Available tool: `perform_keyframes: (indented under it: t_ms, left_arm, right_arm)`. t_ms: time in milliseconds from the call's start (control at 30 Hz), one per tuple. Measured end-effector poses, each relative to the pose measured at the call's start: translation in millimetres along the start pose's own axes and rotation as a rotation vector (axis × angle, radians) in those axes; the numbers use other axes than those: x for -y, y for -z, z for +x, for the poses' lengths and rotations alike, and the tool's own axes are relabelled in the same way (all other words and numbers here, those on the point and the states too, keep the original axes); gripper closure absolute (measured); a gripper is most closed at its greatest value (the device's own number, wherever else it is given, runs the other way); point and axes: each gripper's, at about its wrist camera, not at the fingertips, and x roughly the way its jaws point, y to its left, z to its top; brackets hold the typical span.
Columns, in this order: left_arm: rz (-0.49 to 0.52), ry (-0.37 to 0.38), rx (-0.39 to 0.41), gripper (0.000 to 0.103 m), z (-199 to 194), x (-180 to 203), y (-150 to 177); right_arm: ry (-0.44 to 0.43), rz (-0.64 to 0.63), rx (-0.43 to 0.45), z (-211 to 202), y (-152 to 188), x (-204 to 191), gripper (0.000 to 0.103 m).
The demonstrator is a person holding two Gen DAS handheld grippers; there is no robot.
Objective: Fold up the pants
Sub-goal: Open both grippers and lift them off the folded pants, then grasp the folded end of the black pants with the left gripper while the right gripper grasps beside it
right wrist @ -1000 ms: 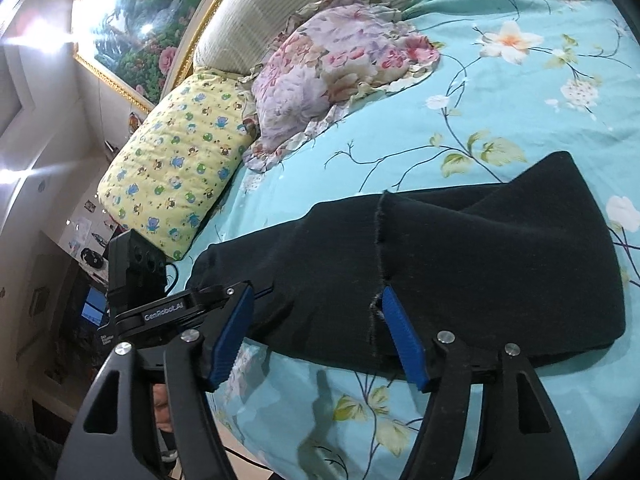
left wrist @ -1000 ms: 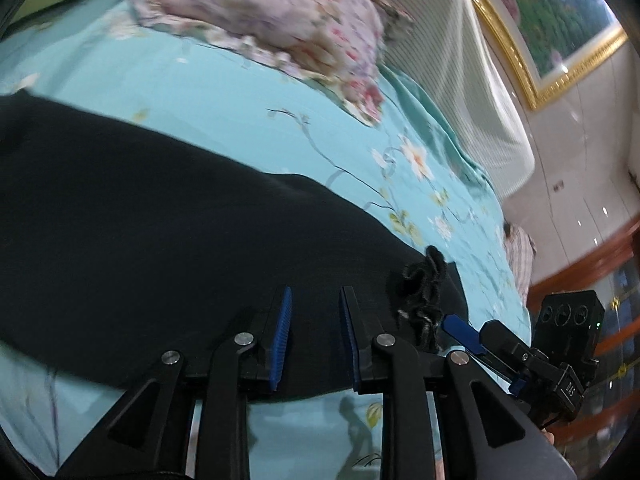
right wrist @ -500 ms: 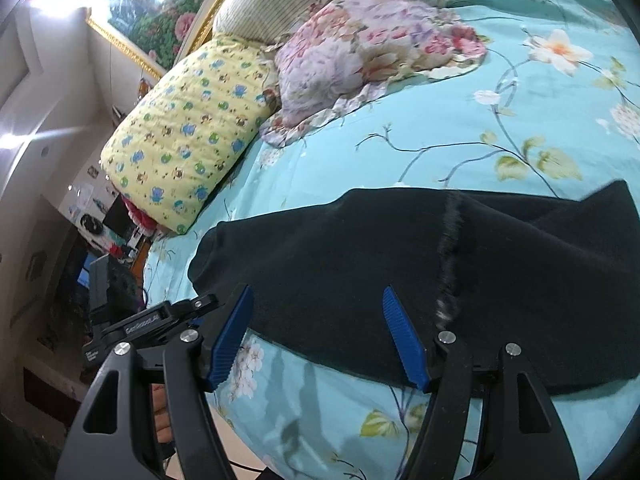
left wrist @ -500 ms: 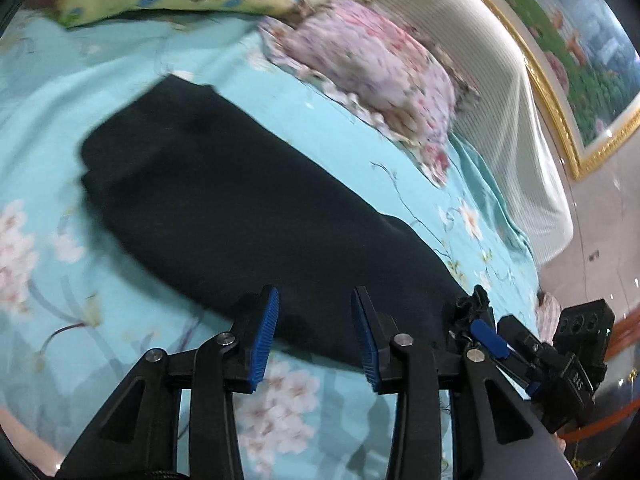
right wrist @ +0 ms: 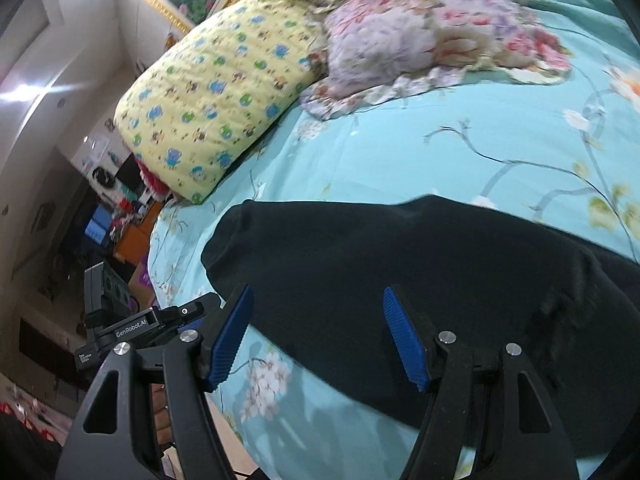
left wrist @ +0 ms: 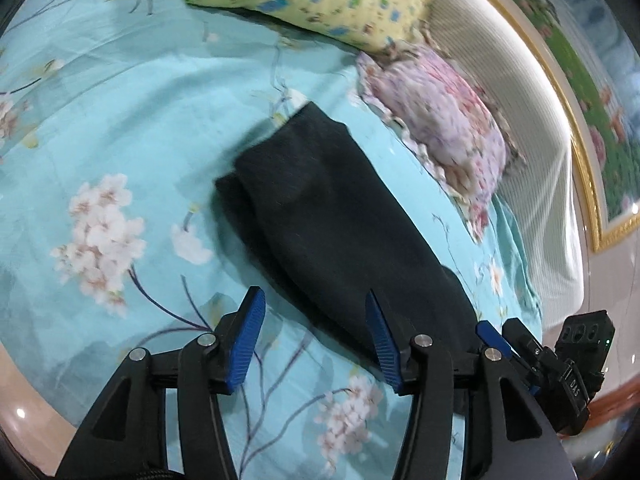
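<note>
**Spotter:** What's closest to you?

**Me:** My left gripper (left wrist: 312, 340), blue ribbed pads spread wide, nothing between them. It hangs over the near edge of the bed. My right gripper (right wrist: 320, 336) is spread just as wide and empty too, and the left gripper's black body shows at the left of that camera's view.

**Spotter:** And the pants?

**Me:** The black, soft-knit pants (left wrist: 332, 224) lie flat on the turquoise floral bedsheet (left wrist: 120, 128), already doubled into one long band, I'd say. On the left camera the band runs from beside my right-hand pad away up and to the left, ending in a blunt end (left wrist: 256, 168) out on the sheet. On the right camera the pants (right wrist: 400, 264) fill the space between and beyond the pads, long axis crosswise, with that rounded end off to the left.

**Spotter:** Which hand is nearer?

**Me:** The right sits over the cloth; the left is off its edge, over bare sheet. I judge the far end must come back across the band, so the left reaches out along it.

**Spotter:** Beyond?

**Me:** A yellow cartoon-print pillow (right wrist: 216, 92), a pink floral pillow (right wrist: 420, 28), a striped padded headboard (left wrist: 516, 152), then a gilt-framed painting (left wrist: 592, 92).
</note>
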Motion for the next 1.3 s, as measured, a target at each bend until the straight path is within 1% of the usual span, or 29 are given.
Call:
perform_keyframes:
  t_ms: [233,400,533,700,800,833,900,967,1000,1033,1100,1133,1167,1200,1233,1300]
  left_arm:
    - [-0.071,-0.009,-0.006,0.048,12,-20,-13]
    - [-0.089,-0.006,-0.010,0.048,22,-23,-20]
    - [-0.097,-0.003,-0.012,0.048,27,-24,-24]
    - [-0.109,0.003,-0.002,0.048,35,-25,-30]
    - [-0.124,0.021,0.002,0.048,38,-28,-32]
    - [-0.124,0.023,0.003,0.048,39,-28,-33]
    - [-0.122,0.026,0.006,0.050,40,-27,-34]
    - [-0.126,0.020,0.016,0.055,41,-28,-35]
    - [-0.131,0.018,0.021,0.057,41,-28,-35]
    - [-0.136,0.016,0.027,0.058,42,-29,-35]
    - [-0.132,0.009,0.032,0.062,42,-28,-36]
    - [-0.128,0.004,0.034,0.063,43,-28,-36]
    - [-0.124,-0.004,0.036,0.067,43,-27,-37]
    - [-0.122,-0.005,0.034,0.073,44,-27,-37]
    - [-0.122,-0.004,0.030,0.074,45,-27,-38]
    - [-0.121,0.005,0.030,0.080,44,-26,-39]
  right_arm:
    - [-0.016,-0.142,-0.076,42,-38,-26,0.035]
    - [-0.027,-0.251,-0.151,83,-64,-43,0.035]
    - [-0.020,-0.311,-0.206,117,-82,-53,0.035]
    - [-0.056,-0.423,-0.277,155,-97,-75,0.035]
    - [-0.045,-0.492,-0.335,178,-100,-86,0.036]
    - [-0.039,-0.509,-0.349,183,-100,-89,0.038]
    - [-0.026,-0.542,-0.381,196,-100,-92,0.040]
    - [-0.025,-0.553,-0.413,206,-100,-93,0.044]
    - [-0.024,-0.556,-0.426,212,-100,-93,0.047]
    - [-0.028,-0.554,-0.434,215,-99,-93,0.053]
    - [-0.030,-0.541,-0.451,221,-98,-91,0.061]
    - [-0.026,-0.539,-0.451,221,-97,-91,0.064]
    - [-0.026,-0.541,-0.448,221,-96,-92,0.067]
    - [-0.031,-0.541,-0.448,220,-95,-92,0.071]
    - [-0.034,-0.541,-0.443,218,-94,-93,0.074]
    - [-0.042,-0.536,-0.432,211,-93,-93,0.078]
